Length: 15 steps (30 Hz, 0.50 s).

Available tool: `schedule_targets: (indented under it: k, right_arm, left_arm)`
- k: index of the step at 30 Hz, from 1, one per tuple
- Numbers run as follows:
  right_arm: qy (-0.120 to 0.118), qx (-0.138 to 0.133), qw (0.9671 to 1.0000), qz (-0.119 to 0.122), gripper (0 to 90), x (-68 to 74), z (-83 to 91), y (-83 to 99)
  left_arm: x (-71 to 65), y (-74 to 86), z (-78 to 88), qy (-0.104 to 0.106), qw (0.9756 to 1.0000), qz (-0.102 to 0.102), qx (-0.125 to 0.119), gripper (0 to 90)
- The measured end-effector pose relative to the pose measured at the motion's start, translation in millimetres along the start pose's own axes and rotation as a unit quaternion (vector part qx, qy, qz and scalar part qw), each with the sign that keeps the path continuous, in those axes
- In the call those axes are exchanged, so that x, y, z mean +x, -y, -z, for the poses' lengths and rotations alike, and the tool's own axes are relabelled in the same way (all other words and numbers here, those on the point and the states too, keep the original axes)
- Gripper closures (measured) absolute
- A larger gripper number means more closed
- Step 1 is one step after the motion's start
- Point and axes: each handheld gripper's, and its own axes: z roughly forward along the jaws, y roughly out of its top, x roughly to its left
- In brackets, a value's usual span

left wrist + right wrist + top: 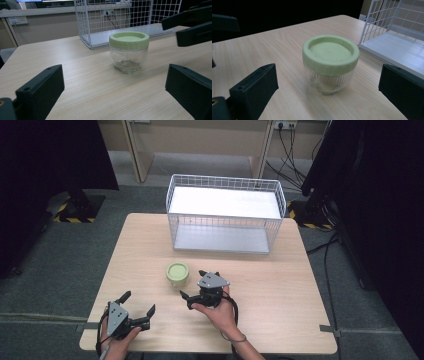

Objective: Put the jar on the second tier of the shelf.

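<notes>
**Q:** Glass or plastic, the jar (178, 274)?

**A:** Cannot tell. The body is clear and ribbed, with a pale green screw lid (331, 53). It appears empty, so judge it light. If glass, it is fragile; treat it so.

**Q:** Location?

**A:** Upright on the table (280, 320), near centre. The wire basket (226, 213) stands at its 12 o'clock, apart from it. The right gripper (196, 284) lies at its 4 o'clock, close but not touching. The left gripper (137, 303) lies at its 7 o'clock, farther off.

**Q:** Jaw state?

**A:** Both grippers have jaws spread wide, holding nothing. In the right gripper view the jar sits ahead, centred between the jaws.

**Q:** Where to take hold?

**A:** Two options. The lid rim is knurled and stiff, and likely gives the surest bite. The ribbed wall below it is smooth-surfaced and tapers toward the base, so a pad may slip downward there. Recommended: close across the lid band, level, with moderate force.

**Q:** Risk?

**A:** A light jar slides or tips if one jaw touches first. Centre before closing.
</notes>
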Motion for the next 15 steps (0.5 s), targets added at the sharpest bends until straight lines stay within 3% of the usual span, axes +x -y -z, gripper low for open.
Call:
schedule_targets:
  k: [15]
  right_arm:
    - [0.013, 0.011, 0.9998, -0.004, 4.5, -8.5, -41.6, 0.8]
  left_arm:
    - [0.2, 0.0, 0.0, 0.001, 1.0000, 0.000, 0.000, 1.7]
